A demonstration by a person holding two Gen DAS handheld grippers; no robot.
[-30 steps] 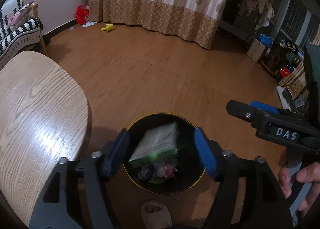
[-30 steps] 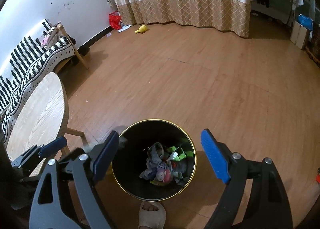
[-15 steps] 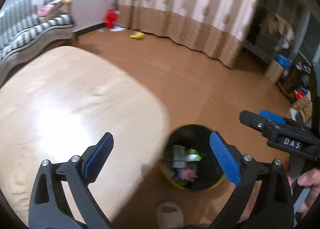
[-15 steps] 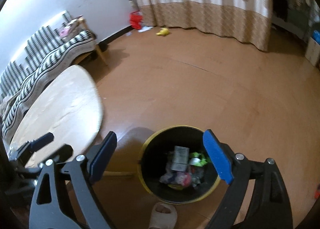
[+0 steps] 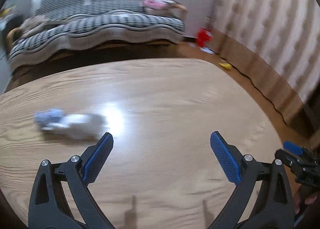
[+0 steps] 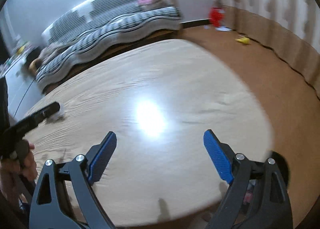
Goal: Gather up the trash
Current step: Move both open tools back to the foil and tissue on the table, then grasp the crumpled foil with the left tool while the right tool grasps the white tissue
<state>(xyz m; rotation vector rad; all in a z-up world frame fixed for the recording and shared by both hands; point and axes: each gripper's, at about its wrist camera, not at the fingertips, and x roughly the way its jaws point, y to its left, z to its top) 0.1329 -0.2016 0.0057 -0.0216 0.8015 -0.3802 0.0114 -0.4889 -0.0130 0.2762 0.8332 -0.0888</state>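
Note:
A crumpled white and light-blue piece of trash (image 5: pixel 68 122) lies blurred on the wooden table (image 5: pixel 170 99), just left of and beyond my left gripper (image 5: pixel 161 158), which is open and empty above the table. My right gripper (image 6: pixel 160 154) is open and empty over the table (image 6: pixel 160 81). The left gripper also shows at the left of the right wrist view (image 6: pixel 36 118), with a bit of the white trash (image 6: pixel 58 116) at its tip. The black trash bin (image 6: pixel 280 171) peeks out behind the right gripper's right finger, below the table edge.
A striped sofa (image 5: pixel 96 23) stands behind the table. A red bag (image 5: pixel 204 37) and a yellow toy (image 5: pixel 225 65) lie on the wood floor by the curtain (image 5: pixel 270 19). The right gripper shows at the right edge of the left wrist view (image 5: pixel 300 161).
Both grippers swung left from over the trash bin to over the table. The box the left gripper held dropped into the bin. The trash on the table came into view.

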